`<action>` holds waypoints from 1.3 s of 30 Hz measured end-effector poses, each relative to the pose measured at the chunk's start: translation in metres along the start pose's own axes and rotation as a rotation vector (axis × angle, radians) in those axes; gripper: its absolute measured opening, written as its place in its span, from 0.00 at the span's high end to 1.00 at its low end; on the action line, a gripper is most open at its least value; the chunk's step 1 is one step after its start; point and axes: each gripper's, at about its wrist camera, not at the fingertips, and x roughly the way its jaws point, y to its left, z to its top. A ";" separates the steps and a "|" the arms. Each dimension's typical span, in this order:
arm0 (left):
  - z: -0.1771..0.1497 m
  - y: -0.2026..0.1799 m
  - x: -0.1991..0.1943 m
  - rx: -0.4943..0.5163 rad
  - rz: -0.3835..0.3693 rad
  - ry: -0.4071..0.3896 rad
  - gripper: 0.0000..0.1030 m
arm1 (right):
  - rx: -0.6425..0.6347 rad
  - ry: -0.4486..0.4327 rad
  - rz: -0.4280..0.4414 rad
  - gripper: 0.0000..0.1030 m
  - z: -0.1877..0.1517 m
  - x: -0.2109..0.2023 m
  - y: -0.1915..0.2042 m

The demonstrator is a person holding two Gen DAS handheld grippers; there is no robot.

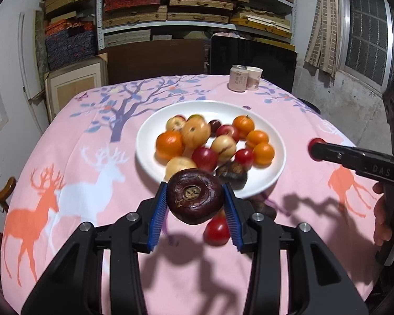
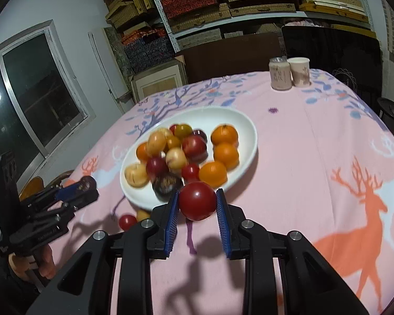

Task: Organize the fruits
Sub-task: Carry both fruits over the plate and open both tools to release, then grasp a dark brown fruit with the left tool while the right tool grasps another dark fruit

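A: While both grippers hang above the pink tablecloth (image 1: 97, 136), what does each one carry?

B: Left gripper (image 1: 195, 197): jaws clenched on a dark brown water chestnut (image 1: 194, 197), stem scar facing the camera, blue pads (image 1: 157, 210) pressing it from both sides. It is held in the air just short of the near rim of the white plate (image 1: 275, 136).

A: And the right?

B: Right gripper (image 2: 197, 200): jaws clamped on a red fruit (image 2: 197, 200), also lifted, just in front of the plate's near edge (image 2: 247, 128). In the left wrist view the same fruit (image 1: 316, 144) shows at the tip of the black finger, to the right of the plate.

A: Contents of the plate?

B: A blurred heap: oranges (image 1: 169, 144), pale yellow fruits (image 1: 195, 131), small red ones (image 1: 205, 157) and another dark chestnut (image 1: 232, 174) at the near rim. Exact count: cannot tell, too blurred.

A: Anything loose on the cloth?

B: One small red fruit (image 1: 217, 231) lies on the tablecloth below the left gripper, near the plate. The right wrist view shows it (image 2: 127, 221) with a yellow-orange piece (image 2: 143, 214) just beside it.

A: Far side of the table?

B: A drink can (image 2: 279, 74) and a paper cup (image 2: 299, 72) stand touching or nearly so, well apart from the plate. Shelves of flat boxes (image 1: 197, 5) behind
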 end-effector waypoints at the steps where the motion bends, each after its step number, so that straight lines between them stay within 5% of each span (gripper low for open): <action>1: 0.009 -0.007 0.004 0.016 -0.009 -0.001 0.60 | -0.001 -0.003 0.001 0.73 0.010 0.004 0.001; 11: 0.053 -0.042 0.067 0.081 -0.035 0.047 0.60 | 0.000 0.037 -0.027 0.71 0.071 0.071 0.003; 14: 0.054 -0.043 0.074 0.091 -0.004 0.040 0.30 | 0.018 0.050 -0.025 0.58 0.075 0.081 0.000; 16: 0.052 -0.041 0.068 0.092 0.011 0.009 0.23 | 0.023 0.044 -0.016 0.58 0.071 0.079 -0.001; 27: -0.026 -0.022 0.027 0.133 0.003 0.104 0.23 | 0.001 0.095 0.014 0.57 -0.022 0.030 -0.003; 35: -0.064 -0.051 0.011 0.203 -0.055 0.121 0.23 | 0.024 0.095 0.007 0.57 -0.060 0.021 -0.007; 37: -0.064 -0.062 0.014 0.213 -0.068 0.133 0.32 | 0.039 0.088 0.005 0.57 -0.061 0.020 -0.010; 39: -0.064 -0.075 0.025 0.236 -0.069 0.171 0.54 | 0.064 0.083 0.009 0.57 -0.060 0.020 -0.016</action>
